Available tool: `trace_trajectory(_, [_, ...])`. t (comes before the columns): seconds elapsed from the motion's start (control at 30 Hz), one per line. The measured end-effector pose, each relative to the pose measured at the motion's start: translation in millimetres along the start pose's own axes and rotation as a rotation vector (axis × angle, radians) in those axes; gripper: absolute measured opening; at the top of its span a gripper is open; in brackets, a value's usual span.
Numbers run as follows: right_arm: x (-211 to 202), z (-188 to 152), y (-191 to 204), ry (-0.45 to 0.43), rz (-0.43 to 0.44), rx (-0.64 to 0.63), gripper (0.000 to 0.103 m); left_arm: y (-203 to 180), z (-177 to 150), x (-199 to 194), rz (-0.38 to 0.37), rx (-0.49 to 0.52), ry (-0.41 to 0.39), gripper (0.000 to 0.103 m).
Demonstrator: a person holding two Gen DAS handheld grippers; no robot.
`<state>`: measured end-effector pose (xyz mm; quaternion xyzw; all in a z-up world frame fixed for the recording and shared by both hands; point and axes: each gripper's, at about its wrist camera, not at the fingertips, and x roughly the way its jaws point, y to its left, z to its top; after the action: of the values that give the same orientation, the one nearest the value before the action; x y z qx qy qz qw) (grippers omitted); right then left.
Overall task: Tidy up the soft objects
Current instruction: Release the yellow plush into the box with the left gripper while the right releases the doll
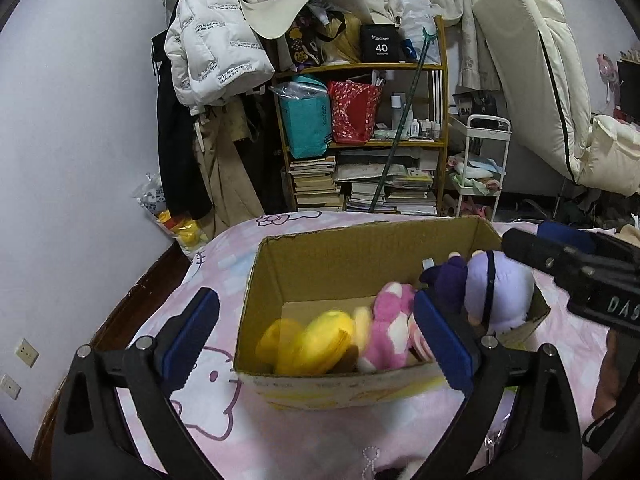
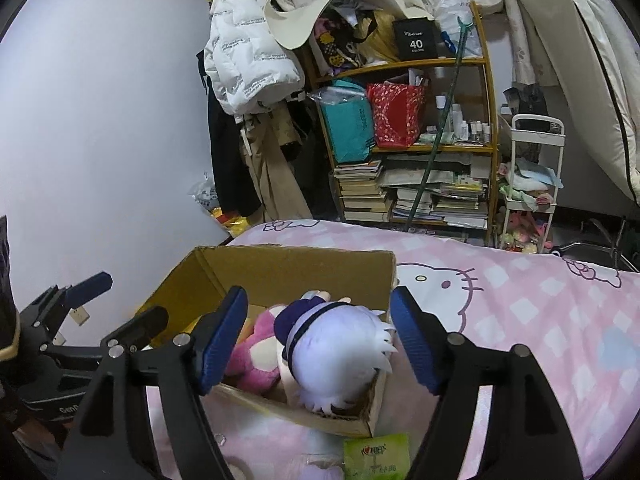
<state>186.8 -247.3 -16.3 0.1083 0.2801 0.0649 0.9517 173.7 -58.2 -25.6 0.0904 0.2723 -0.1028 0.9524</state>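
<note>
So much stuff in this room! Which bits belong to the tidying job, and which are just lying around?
Part of the job:
- cardboard box
- yellow plush
- pink plush
- lavender doll
- left gripper and right gripper, both open

Just lying about:
- bookshelf
- white jacket
- white cart
- green packet

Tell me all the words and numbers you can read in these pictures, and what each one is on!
"40": on the black box on the top shelf; the small line under it is too small to read.
"DAS": on the right gripper, cut off at the picture's edge.
White jacket: printed words, upside down and too blurred to read surely.
Teal bag: print too small.
Green packet: print too blurred.
</note>
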Motion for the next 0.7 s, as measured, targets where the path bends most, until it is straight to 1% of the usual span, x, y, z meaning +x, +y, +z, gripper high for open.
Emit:
trace_trajectory(0.03, [-3,1,0,0.006,-0.004,-0.001,0.085,1,-1,-2,0.000,-0.003,0.004,0.097])
trace_trajectory(0.07, [-5,1,1,0.012,-0.005,-0.004,0.092,2,-2,-4,-0.001,-0.009,0.007,0.097])
trace_trajectory(0.1, [-8,1,2,0.012,-0.005,-0.008,0.094,2,-1,-7,-0.007,-0.018,0.010,0.097])
trace_trajectory(0.23, [-22,2,5,0.013,-0.025,-0.018,0.096,4,-2,-23,-0.013,-0.026,0.012,0.099])
trace_trajectory(0.3, [-30,2,5,0.007,-0.023,-0.011,0.102,5,-4,-30,-0.005,-0.026,0.011,0.100])
trace_trajectory(0.5, [-51,-2,10,0.000,-0.028,-0.023,0.102,4,-12,-54,0.014,0.000,0.040,0.100])
trace_trajectory(0.63, [-62,-5,11,0.000,-0.030,-0.019,0.102,4,-20,-66,0.002,0.000,0.068,0.100])
trace_trajectory(0.7, [-67,-8,12,0.003,-0.031,-0.018,0.102,2,-23,-70,0.000,0.016,0.084,0.100])
